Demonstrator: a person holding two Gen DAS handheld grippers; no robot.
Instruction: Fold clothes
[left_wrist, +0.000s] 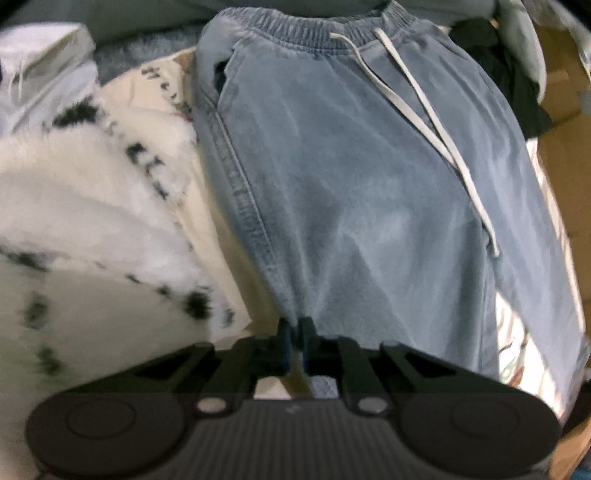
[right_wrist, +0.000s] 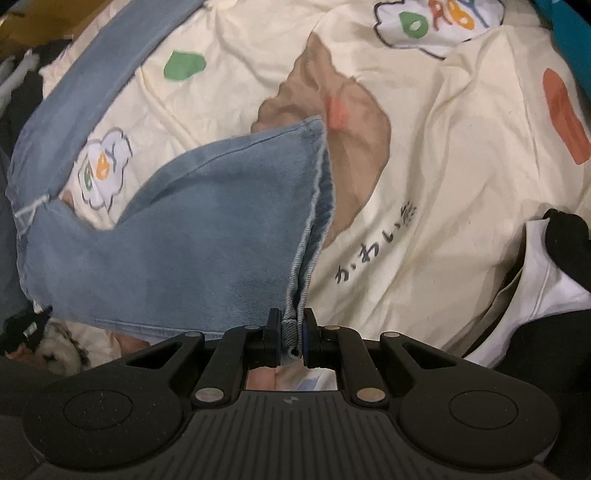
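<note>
i held blue denim trousers (left_wrist: 351, 177) by both grippers over a cream printed sheet (right_wrist: 443, 206)

my left gripper (left_wrist: 294, 334) was clenched on a lower edge, waistband and white drawstring (left_wrist: 421, 110) far from it; my right gripper (right_wrist: 290, 334) pinched a leg hem

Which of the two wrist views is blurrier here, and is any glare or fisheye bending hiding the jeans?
Left wrist view: softer, the fluffy white blanket smeared, jeans still readable, a bright blown-out strip at lower right. Right wrist view: sharper, hem stitching clear at the right claw, printed sheet evenly lit, edges bent and dark-cornered.
</note>
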